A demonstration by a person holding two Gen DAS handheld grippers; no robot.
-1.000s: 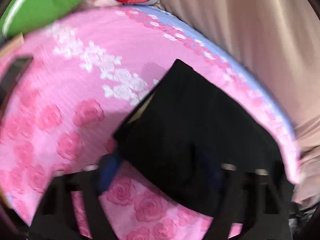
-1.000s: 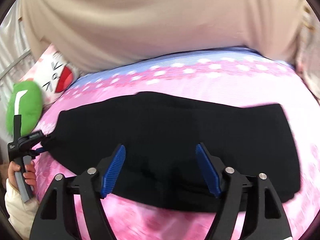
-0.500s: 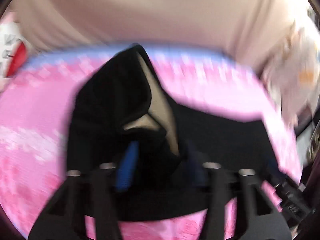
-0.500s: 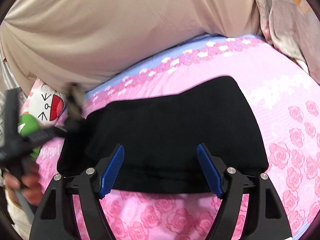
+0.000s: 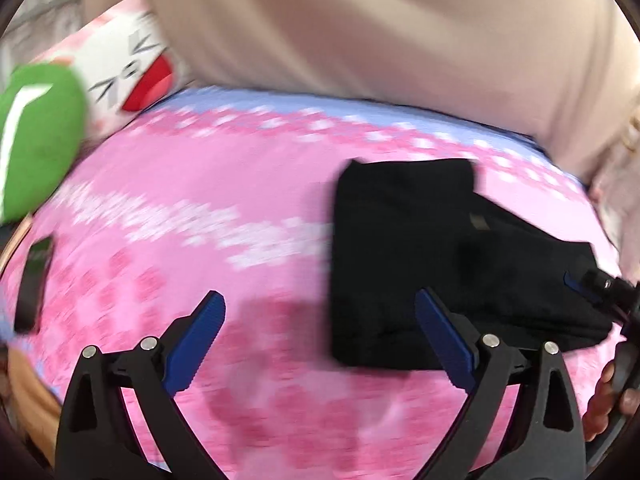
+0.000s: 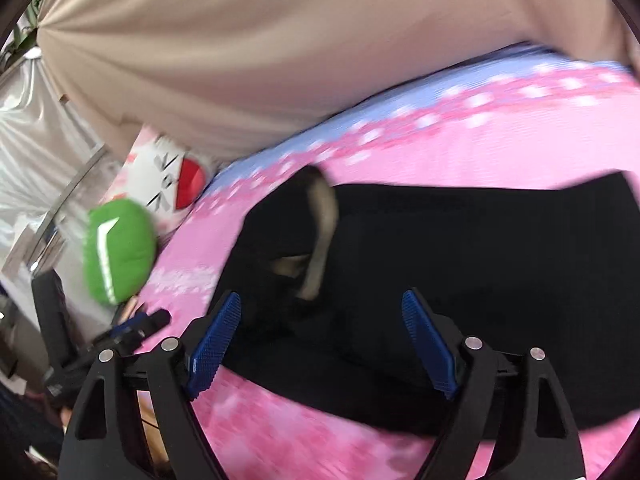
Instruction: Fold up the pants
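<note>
A pink rose-print bedsheet [image 5: 208,208] covers the bed, with a beige curtain [image 5: 400,32] behind it. The black pants [image 5: 420,264] lie folded on the sheet, well apart from the green cushion [image 5: 36,140] at the sheet's far edge. The left gripper [image 5: 320,332] is opening, nothing between its jaws. The right gripper [image 6: 320,340] is opening above the pants, gripping nothing.
</note>
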